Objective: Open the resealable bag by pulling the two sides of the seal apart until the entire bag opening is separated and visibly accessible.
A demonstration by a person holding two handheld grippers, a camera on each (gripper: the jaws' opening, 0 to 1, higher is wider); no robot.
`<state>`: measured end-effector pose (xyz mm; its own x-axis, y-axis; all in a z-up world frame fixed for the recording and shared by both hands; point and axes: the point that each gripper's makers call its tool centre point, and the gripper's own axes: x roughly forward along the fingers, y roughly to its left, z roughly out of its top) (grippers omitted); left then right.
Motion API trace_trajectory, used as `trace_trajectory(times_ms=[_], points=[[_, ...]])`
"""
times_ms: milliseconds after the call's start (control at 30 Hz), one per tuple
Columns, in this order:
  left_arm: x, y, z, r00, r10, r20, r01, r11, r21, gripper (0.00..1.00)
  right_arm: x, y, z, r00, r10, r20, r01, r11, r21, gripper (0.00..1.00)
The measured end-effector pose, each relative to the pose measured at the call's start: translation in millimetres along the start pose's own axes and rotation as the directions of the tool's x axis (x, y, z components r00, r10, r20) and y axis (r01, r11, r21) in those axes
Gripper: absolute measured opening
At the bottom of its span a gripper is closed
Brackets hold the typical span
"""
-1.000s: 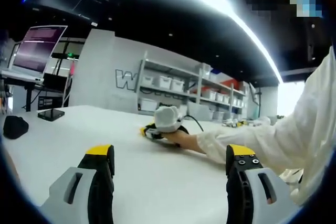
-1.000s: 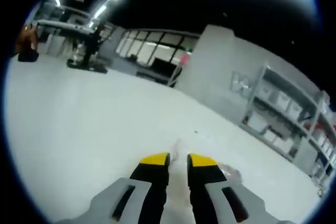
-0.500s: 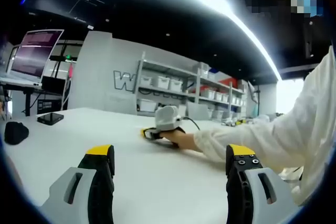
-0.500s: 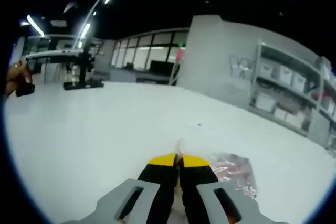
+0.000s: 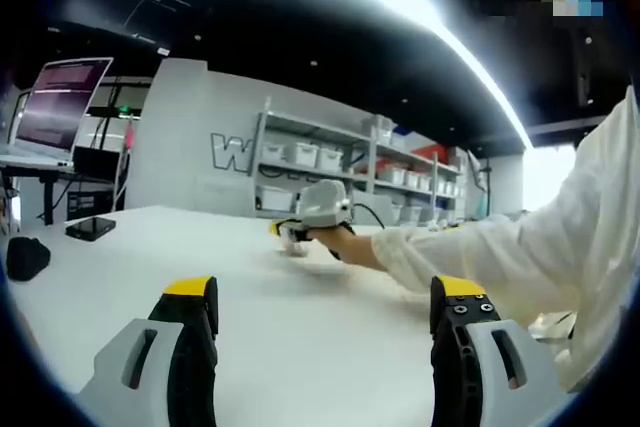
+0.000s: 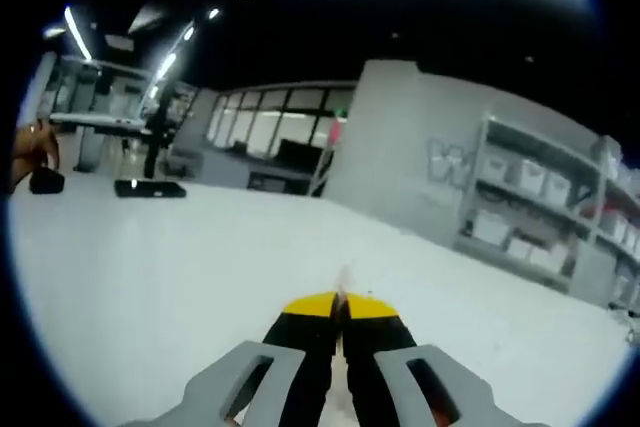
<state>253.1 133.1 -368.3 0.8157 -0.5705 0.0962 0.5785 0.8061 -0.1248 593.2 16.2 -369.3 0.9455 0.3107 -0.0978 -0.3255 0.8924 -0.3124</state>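
In the right gripper view my right gripper [image 6: 340,305] is shut, and a thin clear sliver of the resealable bag [image 6: 343,277] sticks out between its yellow tips. The rest of the bag is hidden under the jaws. In the left gripper view the right gripper [image 5: 296,233] is held by a hand in a white sleeve [image 5: 470,257], lifted a little above the white table [image 5: 300,327]. My left gripper [image 5: 325,297] stands wide open near the table's front, holding nothing, well short of the right one.
A monitor [image 5: 65,97] stands at the far left, with a flat black device [image 5: 90,229] and a dark lump [image 5: 25,257] on the table near it. Shelves with white bins [image 5: 340,162] line the back wall. A black flat base [image 6: 150,188] lies far off.
The right gripper's jaws closed on the bag's edge, then rose off the table. The foil part of the bag has dropped out of its view. The left gripper stayed open and still.
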Motion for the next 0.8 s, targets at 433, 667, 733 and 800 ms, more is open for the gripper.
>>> trace_trajectory(times_ms=[433,667,733,800], points=[[-5,-7.2,1.6,1.0,0.001,0.012,-0.001,1.0,0.005,0.85,-24,-18,37.1,0.998,0.0,0.062,0.003,0.999,-0.034,0.0],[-3,-11.3,-2.1,1.0,-0.008,0.007,0.008,1.0,-0.003,0.85,-38,-1,56.2,0.994,0.056,0.093,-0.051,0.998,-0.047,0.0],[-4,-11.7,0.7,1.0,-0.008,0.016,0.008,1.0,0.0,0.85,-36,0,59.2,0.994,0.065,0.093,-0.06,0.997,-0.052,0.0],[-5,-10.4,1.5,1.0,-0.003,0.02,0.003,1.0,-0.002,0.85,-37,0,60.6,0.993,0.069,0.094,-0.062,0.996,-0.069,0.0]])
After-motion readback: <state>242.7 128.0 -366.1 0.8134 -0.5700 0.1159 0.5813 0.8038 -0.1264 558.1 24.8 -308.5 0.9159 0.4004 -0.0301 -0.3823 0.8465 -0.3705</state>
